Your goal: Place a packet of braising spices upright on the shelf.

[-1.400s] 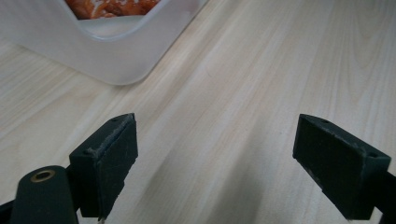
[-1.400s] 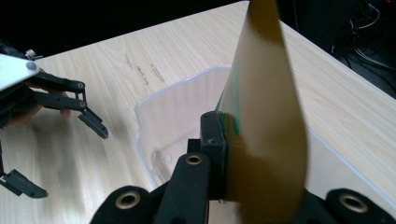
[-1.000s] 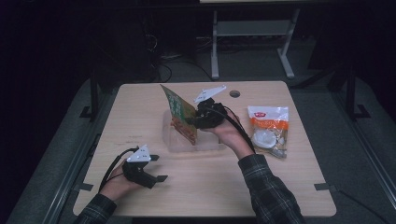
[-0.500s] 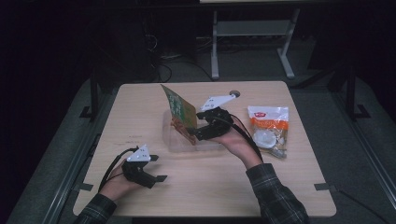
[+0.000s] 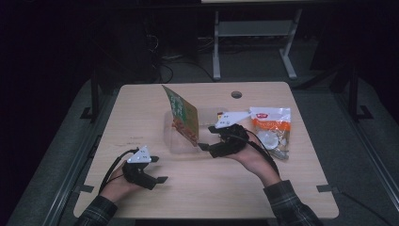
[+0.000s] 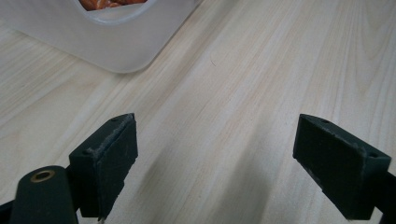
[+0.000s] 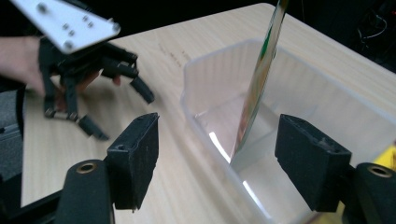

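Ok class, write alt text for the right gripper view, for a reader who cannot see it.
A flat green snack packet stands on edge inside a clear plastic tub on a pale wooden table, seen between the open black jaws of the right hand-held gripper. Farther off at the left, a hand holds the left hand-held gripper near the tabletop.
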`<state>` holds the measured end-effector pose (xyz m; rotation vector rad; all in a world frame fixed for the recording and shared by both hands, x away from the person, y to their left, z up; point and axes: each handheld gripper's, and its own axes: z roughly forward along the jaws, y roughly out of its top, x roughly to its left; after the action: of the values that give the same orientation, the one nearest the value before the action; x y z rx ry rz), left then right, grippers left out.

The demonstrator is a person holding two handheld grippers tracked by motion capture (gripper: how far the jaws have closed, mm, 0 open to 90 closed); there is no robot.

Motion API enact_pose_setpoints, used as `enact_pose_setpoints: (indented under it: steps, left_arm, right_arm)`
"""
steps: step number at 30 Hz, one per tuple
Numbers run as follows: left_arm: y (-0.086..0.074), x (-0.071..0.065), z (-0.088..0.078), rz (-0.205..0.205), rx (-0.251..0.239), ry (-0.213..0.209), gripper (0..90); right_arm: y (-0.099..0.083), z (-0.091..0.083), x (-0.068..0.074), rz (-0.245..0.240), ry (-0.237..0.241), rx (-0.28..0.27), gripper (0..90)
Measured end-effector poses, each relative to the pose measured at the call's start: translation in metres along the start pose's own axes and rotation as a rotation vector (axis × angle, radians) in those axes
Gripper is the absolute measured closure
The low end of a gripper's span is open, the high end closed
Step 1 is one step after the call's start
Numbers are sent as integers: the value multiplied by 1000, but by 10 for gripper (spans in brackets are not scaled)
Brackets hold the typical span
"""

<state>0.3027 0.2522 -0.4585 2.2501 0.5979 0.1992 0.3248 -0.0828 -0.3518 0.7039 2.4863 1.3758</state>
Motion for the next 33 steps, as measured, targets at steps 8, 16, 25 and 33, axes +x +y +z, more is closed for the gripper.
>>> enact_pose_setpoints:
  steps: [8, 16, 25, 33]
  left_arm:
    - [0, 0, -2, 5, -10, 7, 136]
    - [-1, 1, -3, 18, -17, 18, 138]
    - [-1, 1, -3, 24, -13, 21, 138]
    - [0, 0, -3, 26, -16, 26, 138]
  right_arm:
    - [-36, -23, 0, 23, -19, 18, 333]
    - [-72, -38, -6, 77, -48, 67, 339]
    - [-111, -50, -26, 116, -139, 123, 354]
    - [-125, -53, -57, 167, -211, 143, 361]
